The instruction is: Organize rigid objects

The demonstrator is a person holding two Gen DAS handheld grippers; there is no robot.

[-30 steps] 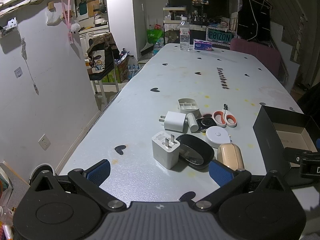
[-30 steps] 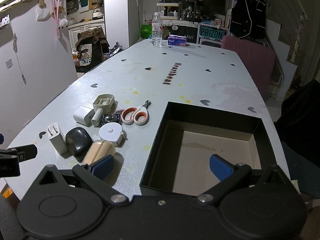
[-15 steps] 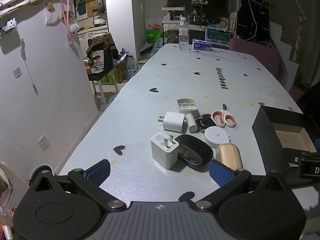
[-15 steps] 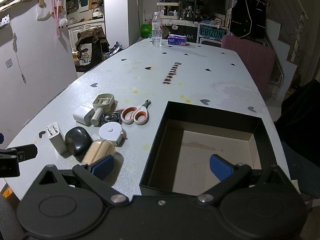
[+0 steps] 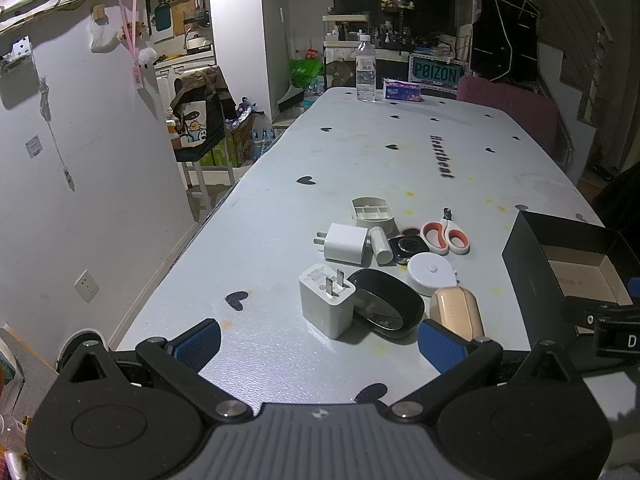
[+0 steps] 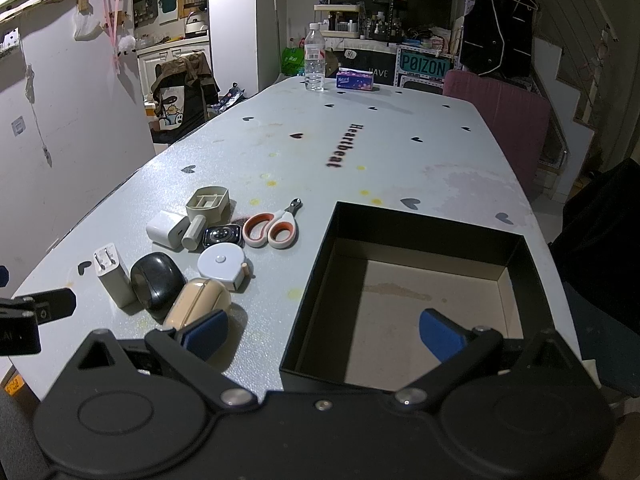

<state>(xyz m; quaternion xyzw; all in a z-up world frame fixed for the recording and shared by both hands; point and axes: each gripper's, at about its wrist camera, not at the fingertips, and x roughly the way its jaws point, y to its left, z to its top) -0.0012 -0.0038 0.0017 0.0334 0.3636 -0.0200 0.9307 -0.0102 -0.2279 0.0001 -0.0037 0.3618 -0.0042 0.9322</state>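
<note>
Small objects cluster on the white table: a white charger (image 5: 326, 300) standing prongs up, a black mouse (image 5: 386, 308), a beige case (image 5: 458, 312), a round white tape measure (image 5: 430, 272), a second white charger (image 5: 346, 242), a watch (image 5: 408, 246), orange-handled scissors (image 5: 444, 234) and a beige tray (image 5: 372, 212). An empty black box (image 6: 420, 292) stands to their right. My left gripper (image 5: 318, 344) is open and empty, just short of the charger and mouse. My right gripper (image 6: 324, 330) is open and empty over the box's near left corner, one finger beside the beige case (image 6: 198, 304).
A water bottle (image 5: 366, 74) and a tissue pack (image 5: 402, 90) stand at the table's far end. A pink chair (image 6: 496, 120) is at the far right. The left wall and a cluttered chair (image 5: 200, 116) flank the table's left edge.
The left wrist view has shifted very slightly. Both grippers stay open and no object has moved.
</note>
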